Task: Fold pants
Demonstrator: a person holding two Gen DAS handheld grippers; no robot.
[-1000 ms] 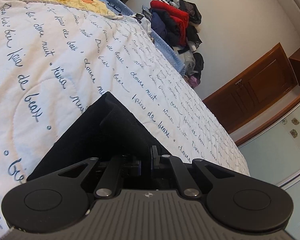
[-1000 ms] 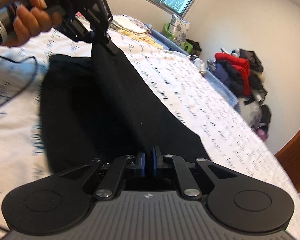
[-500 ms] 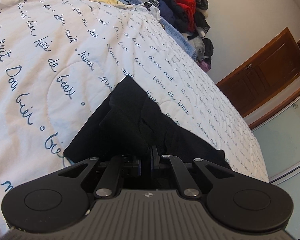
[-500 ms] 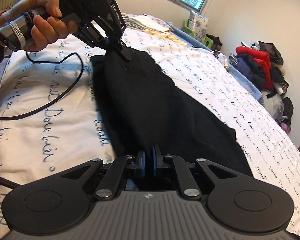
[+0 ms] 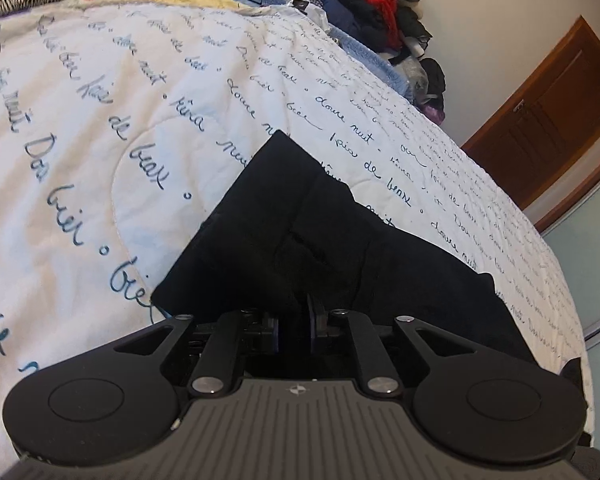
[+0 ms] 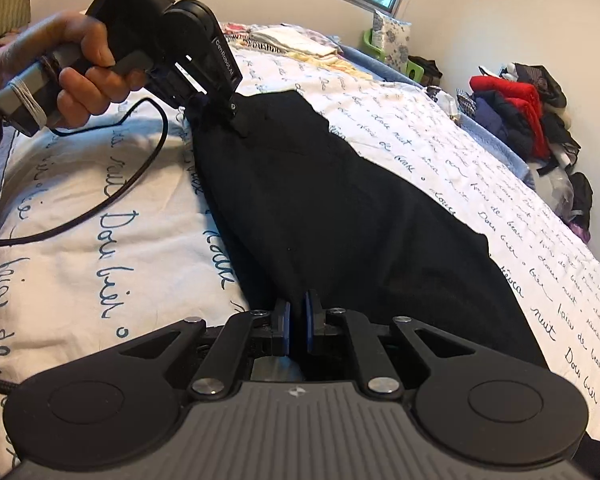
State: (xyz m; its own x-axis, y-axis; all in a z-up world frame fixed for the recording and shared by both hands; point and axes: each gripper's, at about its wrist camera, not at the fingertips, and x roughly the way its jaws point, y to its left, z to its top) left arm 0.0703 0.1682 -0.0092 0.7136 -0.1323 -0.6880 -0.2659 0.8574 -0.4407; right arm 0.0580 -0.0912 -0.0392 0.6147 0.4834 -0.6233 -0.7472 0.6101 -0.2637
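Black pants (image 6: 340, 208) lie stretched along a white quilt with blue script. My right gripper (image 6: 297, 330) is shut on the near end of the pants, low over the bed. My left gripper (image 5: 293, 328) is shut on the far end of the pants (image 5: 300, 224), with the cloth bunched in front of its blue pads. In the right wrist view the left gripper (image 6: 232, 114) shows in a hand at the upper left, pinching the pants at their far end.
The quilt (image 5: 100, 120) covers the bed. Folded clothes (image 6: 296, 40) lie at the bed's far end. A heap of red and dark clothes (image 6: 520, 108) stands by the wall. A black cable (image 6: 132, 176) lies across the quilt. A wooden door (image 5: 552, 112) is at right.
Both grippers have come down with the pants. The pants now lie flatter and more spread on the quilt. Both stay shut on the cloth.
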